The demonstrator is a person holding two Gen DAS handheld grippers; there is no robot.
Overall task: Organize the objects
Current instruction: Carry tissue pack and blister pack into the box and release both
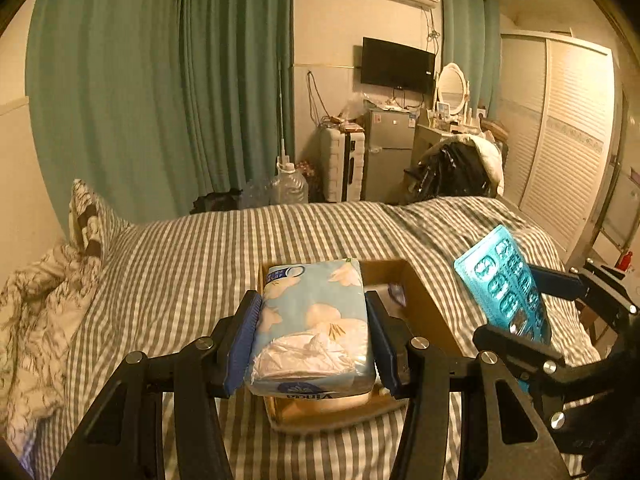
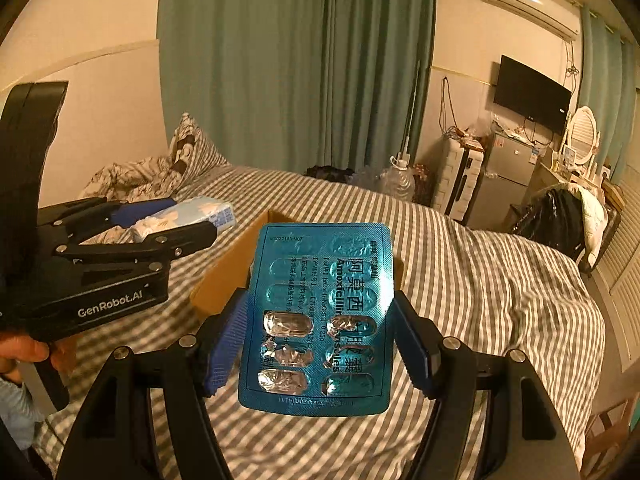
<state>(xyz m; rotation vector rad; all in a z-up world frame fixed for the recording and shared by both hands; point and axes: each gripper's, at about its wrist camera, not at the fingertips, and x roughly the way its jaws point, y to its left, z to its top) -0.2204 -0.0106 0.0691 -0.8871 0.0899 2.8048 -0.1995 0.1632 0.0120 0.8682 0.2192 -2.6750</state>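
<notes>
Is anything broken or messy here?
Yes. The blue pill sheet in the right tongs has several foil pockets torn open near its bottom end, so it is partly used. The tissue pack in the left tongs has its wrapper ripped open, showing white tissue.

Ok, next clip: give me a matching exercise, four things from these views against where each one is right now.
Things:
1. tissue pack
2. blister pack of capsules
3. cardboard box
4. television

Places:
A. mounted on the far wall
B. clamped in the right gripper
C. resting on the striped bedsheet
D. clamped in the left gripper, above the box

Pairs: 1-D, 2-B, 3-C, 4-A
</notes>
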